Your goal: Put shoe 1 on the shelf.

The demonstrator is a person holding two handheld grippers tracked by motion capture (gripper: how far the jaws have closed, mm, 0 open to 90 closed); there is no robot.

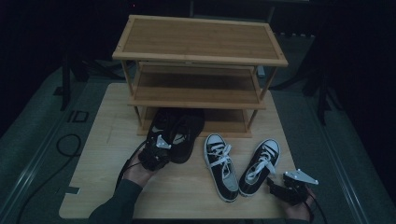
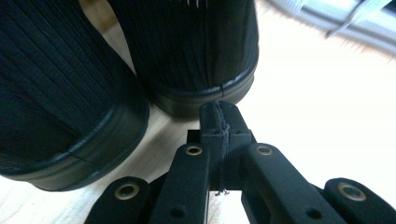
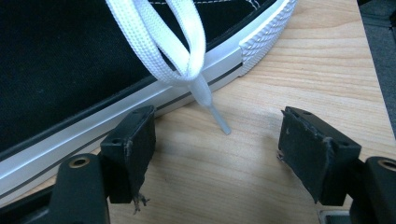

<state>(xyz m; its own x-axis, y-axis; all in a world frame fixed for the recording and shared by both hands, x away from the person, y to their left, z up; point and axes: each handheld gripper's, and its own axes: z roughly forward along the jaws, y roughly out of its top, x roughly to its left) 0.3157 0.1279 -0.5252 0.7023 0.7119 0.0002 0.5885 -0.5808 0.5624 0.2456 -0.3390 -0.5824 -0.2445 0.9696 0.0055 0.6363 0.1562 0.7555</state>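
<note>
A pair of all-black shoes (image 1: 175,133) stands with its toes under the bottom shelf of the wooden shoe rack (image 1: 198,42). My left gripper (image 1: 158,150) sits just behind their heels. In the left gripper view it (image 2: 219,123) is shut, pads pressed together with nothing between them, its tip close to the heel of the right black shoe (image 2: 196,46). A black-and-white sneaker (image 1: 260,165) lies to the right. My right gripper (image 1: 274,185) rests open at its heel. In the right gripper view it (image 3: 219,119) has a white lace (image 3: 187,51) tip lying on the table between its jaws.
A second black-and-white sneaker (image 1: 222,165) lies at the table's middle, toes toward the rack. The three-shelf rack stands at the back of the light wooden table (image 1: 102,140). Dark floor and a cable (image 1: 67,144) lie off the left edge.
</note>
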